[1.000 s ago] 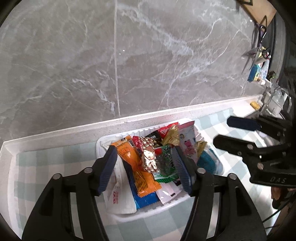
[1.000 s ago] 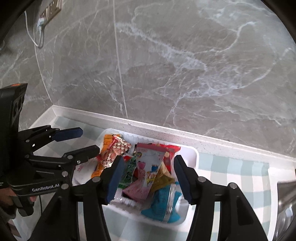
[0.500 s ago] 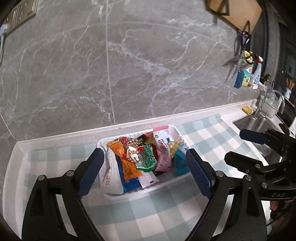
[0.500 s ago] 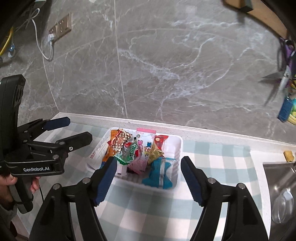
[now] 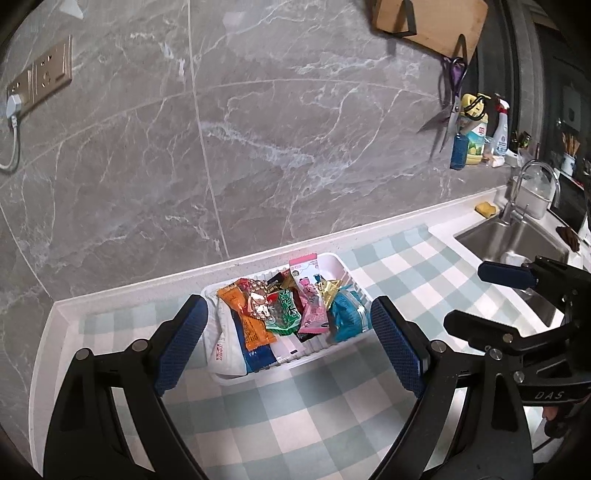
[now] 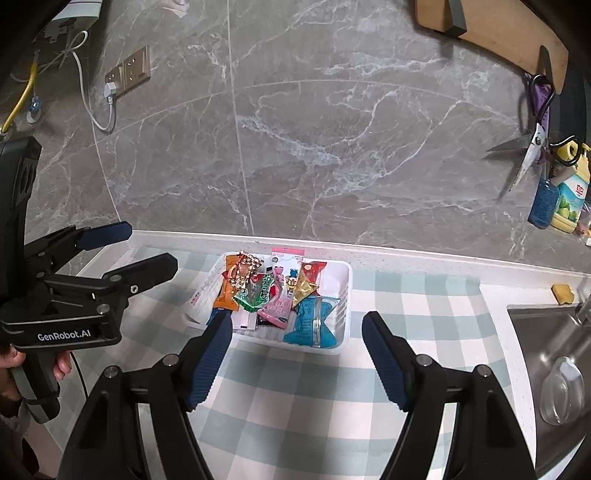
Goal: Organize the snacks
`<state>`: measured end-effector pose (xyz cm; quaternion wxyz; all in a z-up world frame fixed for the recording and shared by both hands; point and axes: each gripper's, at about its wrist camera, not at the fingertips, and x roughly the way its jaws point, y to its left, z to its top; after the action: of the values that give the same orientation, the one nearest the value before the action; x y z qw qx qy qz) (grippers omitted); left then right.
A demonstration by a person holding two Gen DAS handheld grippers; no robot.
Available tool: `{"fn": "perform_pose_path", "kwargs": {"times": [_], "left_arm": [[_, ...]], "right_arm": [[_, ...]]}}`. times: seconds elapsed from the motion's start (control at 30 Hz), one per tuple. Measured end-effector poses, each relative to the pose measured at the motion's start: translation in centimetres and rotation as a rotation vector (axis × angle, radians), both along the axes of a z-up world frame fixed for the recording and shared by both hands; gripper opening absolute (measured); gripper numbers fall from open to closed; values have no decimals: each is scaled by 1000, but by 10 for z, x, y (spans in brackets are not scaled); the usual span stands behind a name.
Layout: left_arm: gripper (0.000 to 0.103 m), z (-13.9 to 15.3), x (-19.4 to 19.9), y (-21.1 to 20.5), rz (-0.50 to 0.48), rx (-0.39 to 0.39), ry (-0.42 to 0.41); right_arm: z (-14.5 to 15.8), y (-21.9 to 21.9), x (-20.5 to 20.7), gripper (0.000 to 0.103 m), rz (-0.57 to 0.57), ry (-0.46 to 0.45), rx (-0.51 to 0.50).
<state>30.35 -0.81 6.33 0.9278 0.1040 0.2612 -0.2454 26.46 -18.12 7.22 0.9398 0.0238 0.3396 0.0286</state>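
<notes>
A white plastic tray [image 5: 345,266] stands on the checked cloth against the back wall, heaped with several snack packets: orange [image 5: 247,321], green [image 5: 286,314], pink [image 5: 310,299] and blue [image 5: 347,314]. It also shows in the right wrist view [image 6: 341,280]. My left gripper [image 5: 288,339] is open and empty, held back from the tray's near side. My right gripper [image 6: 295,354] is open and empty, also short of the tray. Each gripper shows in the other's view, the right [image 5: 476,295] at the right side, the left [image 6: 136,247] at the left side.
A steel sink [image 6: 554,369] with a tap [image 5: 532,192] lies to the right. A yellow sponge [image 6: 562,292] sits by it. Scissors [image 6: 524,158], bottles [image 6: 567,199] and a wooden board [image 6: 491,33] hang on the marble wall. A wall socket with a plugged cable [image 6: 125,74] is at the upper left.
Both grippers have pulled back and up from the tray, so it looks smaller and farther, and their jaws have opened wider. The snacks have stayed in the tray.
</notes>
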Motion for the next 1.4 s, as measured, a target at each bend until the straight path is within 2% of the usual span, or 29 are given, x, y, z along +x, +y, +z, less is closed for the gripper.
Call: {"fn": "perform_pose_path", "kwargs": {"times": [0.4, 0.93, 1.4], "left_arm": [[90, 8, -12, 5, -18, -2, -15], [90, 9, -15, 8, -27, -8, -11], [90, -1, -17, 12, -19, -15, 15]], "right_arm": [[6, 3, -19, 75, -8, -9, -3], [9, 4, -23, 75, -8, -15, -1], [7, 11, -27, 76, -2, -9, 1]]}}
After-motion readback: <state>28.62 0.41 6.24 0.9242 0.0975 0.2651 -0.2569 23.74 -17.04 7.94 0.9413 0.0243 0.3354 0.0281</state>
